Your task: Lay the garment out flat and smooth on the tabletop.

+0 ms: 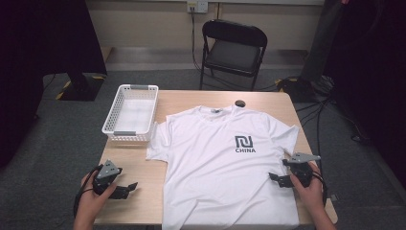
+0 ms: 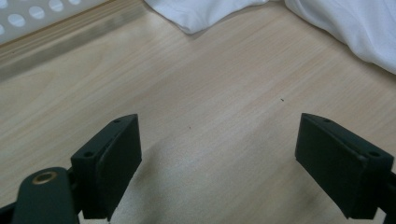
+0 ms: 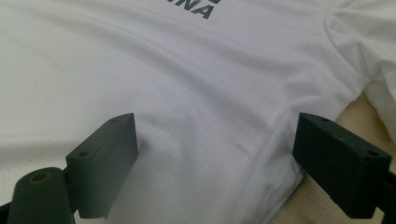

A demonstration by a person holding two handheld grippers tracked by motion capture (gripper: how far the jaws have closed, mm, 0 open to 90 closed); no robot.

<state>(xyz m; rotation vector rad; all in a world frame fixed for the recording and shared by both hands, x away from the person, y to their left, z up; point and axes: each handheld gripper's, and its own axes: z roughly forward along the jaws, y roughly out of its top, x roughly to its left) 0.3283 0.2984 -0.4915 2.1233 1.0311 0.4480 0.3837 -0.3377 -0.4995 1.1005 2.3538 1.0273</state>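
High view: a white T-shirt (image 1: 225, 163) is lying flat, front up, across the middle of the wooden table (image 1: 268, 98), its collar pointing to the far edge and its hem hanging over the near edge, with a dark logo and the word CHINA on its chest. The right gripper (image 1: 277, 179) is resting at the shirt's right edge, near the hem, its jaws spread wide over the fabric and holding nothing; in the right gripper view (image 3: 215, 158) the side seam is running between the jaws, with bare wood showing by the right one. The left gripper (image 1: 127, 190) is sitting on bare table just beside the shirt's left edge, apart from it, jaws also wide and gripping nothing; the left gripper view (image 2: 217, 163) is showing wood between them. A white perforated basket (image 1: 114, 115) is standing at the table's far left corner, just beside the left sleeve, with nothing inside. A small dark round object (image 1: 240, 103) is lying just beyond the collar.
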